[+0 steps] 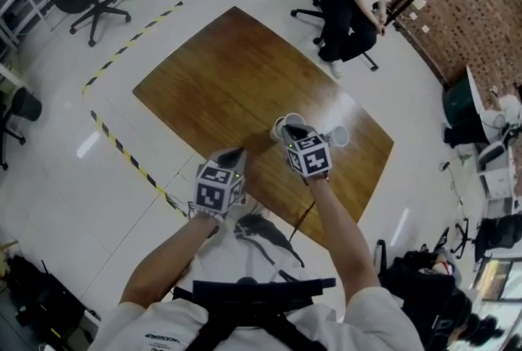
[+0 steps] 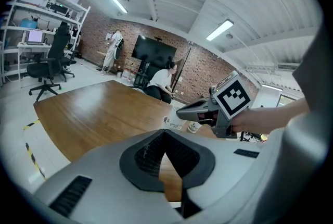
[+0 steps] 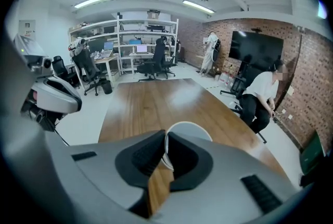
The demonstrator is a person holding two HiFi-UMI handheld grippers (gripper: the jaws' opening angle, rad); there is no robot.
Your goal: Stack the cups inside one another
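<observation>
**Two cups, one pinched at the rim, the other just to its right**

Two white cups sit toward the right corner of the tabletop (image 1: 220, 72), near each other but not touching. The right gripper (image 1: 291, 133) has its jaws closed on the rim of the held cup (image 1: 280, 126). In the right gripper view the thin wall stands between the pads, with the round mouth showing just past them. From these views I cannot tell whether its base rests on the wood or hangs just above it.

The second cup (image 1: 339, 135) stands free, mouth up. It lies further toward the right corner than the held cup, on the far side of the right gripper from the person's left hand.

The left gripper (image 1: 237, 153) hovers by the near edge with its jaws together and nothing between them. It is well apart from both cups.

Both cups appear to have their long axes upright. In my judgement, nesting them calls for lifting the held cup clear, carrying it sideways toward that corner until it is over the other mouth, and lowering it straight down. The right hand is much the nearer and holds the cup. The loose cup has nothing steadying it, so an off-centre descent could tip it or push it toward the table's edge.
</observation>
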